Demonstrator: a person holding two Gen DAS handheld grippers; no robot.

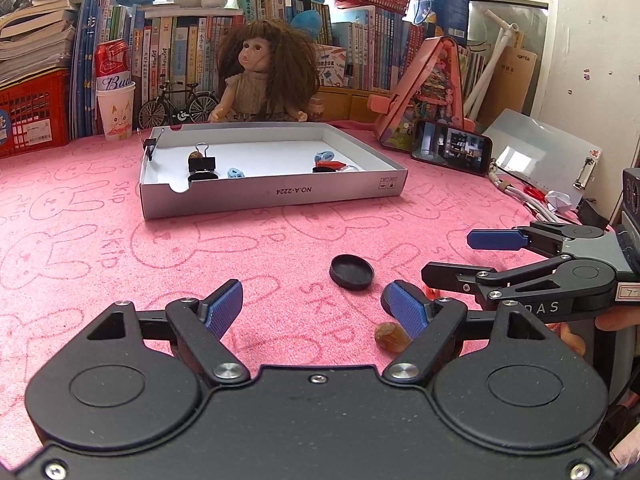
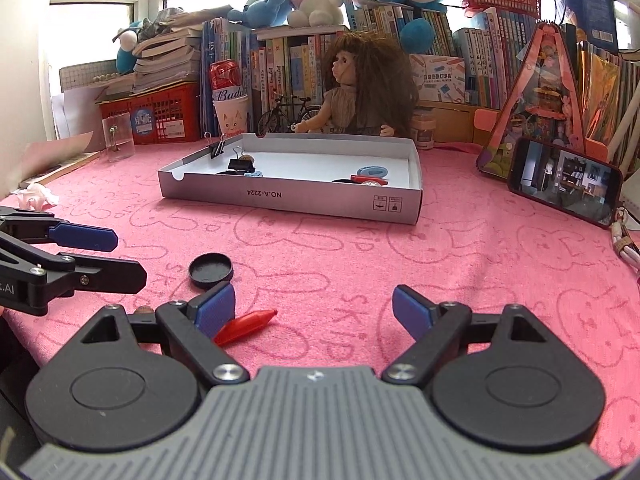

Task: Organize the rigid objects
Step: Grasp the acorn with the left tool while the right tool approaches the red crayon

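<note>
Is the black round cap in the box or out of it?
Out: the black round cap lies on the pink cloth, in front of the white box.

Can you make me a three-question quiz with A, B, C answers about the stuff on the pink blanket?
1. Where is the round black plastic cap?
A. on the pink cloth
B. inside the box
C. on the doll's lap

2. What colour is the small pointed plastic piece by the right gripper?
A. green
B. red
C. yellow

3. How does the left gripper stand?
A. shut on the cap
B. shut on a clip
C. open, holding nothing

Answers: 1 A, the cap lies on the pink rabbit-print cloth in front of the shallow grey cardboard box. 2 B, it is bright red. 3 C, its blue pads are wide apart with only cloth between.
</note>
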